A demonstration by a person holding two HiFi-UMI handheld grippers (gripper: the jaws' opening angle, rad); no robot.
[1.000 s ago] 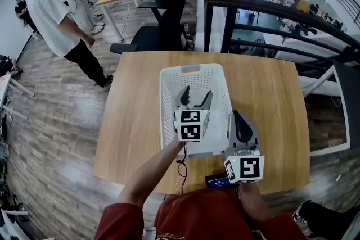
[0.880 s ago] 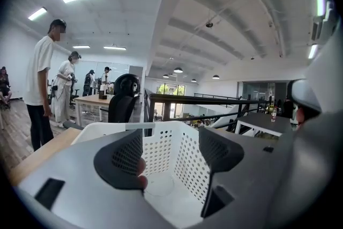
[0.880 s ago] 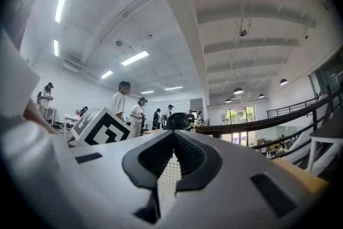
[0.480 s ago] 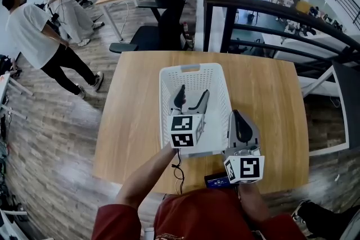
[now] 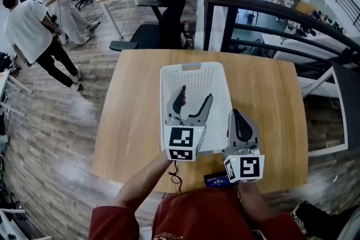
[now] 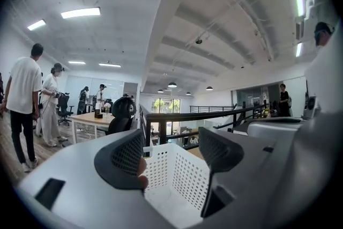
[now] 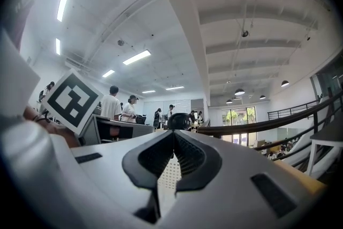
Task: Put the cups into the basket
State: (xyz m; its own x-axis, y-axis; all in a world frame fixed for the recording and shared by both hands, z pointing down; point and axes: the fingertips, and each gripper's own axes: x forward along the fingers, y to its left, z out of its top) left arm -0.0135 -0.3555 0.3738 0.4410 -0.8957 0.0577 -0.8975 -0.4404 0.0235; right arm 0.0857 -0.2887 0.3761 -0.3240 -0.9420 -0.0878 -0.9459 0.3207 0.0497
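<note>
While my left gripper gapes empty over one white basket and my right gripper is pinched shut beside it, one wooden table stands on the office's plank floor.

basket floor hidden, apparently by left tool

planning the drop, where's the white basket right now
Head view: the white basket sits centred on the wooden table, under the open left claw, with the shut right claw at its right wall.
</note>
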